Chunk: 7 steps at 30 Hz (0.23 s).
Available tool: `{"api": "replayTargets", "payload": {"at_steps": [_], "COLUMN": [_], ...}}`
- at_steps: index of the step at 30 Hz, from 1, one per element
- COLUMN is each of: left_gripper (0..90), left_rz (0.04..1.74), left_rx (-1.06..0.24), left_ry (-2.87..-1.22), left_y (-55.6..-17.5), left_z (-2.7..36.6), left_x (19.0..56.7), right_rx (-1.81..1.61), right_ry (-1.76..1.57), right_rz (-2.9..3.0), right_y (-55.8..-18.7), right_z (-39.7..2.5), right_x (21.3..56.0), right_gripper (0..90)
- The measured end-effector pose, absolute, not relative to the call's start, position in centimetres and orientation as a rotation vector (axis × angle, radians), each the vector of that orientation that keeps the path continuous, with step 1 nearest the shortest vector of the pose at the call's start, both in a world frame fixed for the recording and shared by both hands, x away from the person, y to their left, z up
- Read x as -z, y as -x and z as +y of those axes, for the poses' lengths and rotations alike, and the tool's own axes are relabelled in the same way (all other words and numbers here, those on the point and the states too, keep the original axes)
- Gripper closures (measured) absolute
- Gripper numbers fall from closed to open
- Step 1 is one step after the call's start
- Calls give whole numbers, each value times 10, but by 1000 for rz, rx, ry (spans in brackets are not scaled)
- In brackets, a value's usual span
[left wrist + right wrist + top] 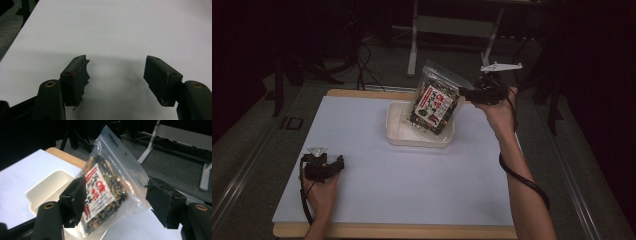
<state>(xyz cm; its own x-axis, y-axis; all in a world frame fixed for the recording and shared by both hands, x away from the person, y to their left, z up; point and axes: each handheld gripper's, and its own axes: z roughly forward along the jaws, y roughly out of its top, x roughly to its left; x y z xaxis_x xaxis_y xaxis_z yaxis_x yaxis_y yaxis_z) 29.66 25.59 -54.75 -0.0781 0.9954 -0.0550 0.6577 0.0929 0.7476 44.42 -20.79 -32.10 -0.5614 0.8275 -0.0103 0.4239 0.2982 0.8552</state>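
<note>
Clear snack bag [434,100] leaning in white tray [398,134], right gripper [115,202] fingers seemingly apart.

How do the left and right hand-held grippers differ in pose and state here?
The left hand-held gripper sits low on the white table; the right hand-held gripper is raised beside the tray. The left's jaws frame only bare table; the right's jaws stand either side of the snack bag. Both have their jaws apart.

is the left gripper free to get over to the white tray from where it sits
Probably yes. The left gripper rests open near the table's front left, and bare white table surface lies between it and the tray. The snack bag stands in the tray's right part, beside the right gripper.
</note>
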Motion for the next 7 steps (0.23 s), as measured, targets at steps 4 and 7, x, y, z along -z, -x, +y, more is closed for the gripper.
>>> {"api": "replayTargets", "payload": {"at_steps": [4,7], "left_gripper": [355,350], "left_rz": [1801,1801], "left_rx": [-757,-757], "left_ry": [-1623,-1620], "left_y": [-296,-296], "left_z": [256,256], "left_x": [547,547], "right_rx": [-1256,-1301], "right_ry": [-1155,-1173], "right_rz": [2104,2125], "right_y": [-426,-407], "right_z": [-217,-226], "right_x": [324,336], "right_gripper": [347,347]}}
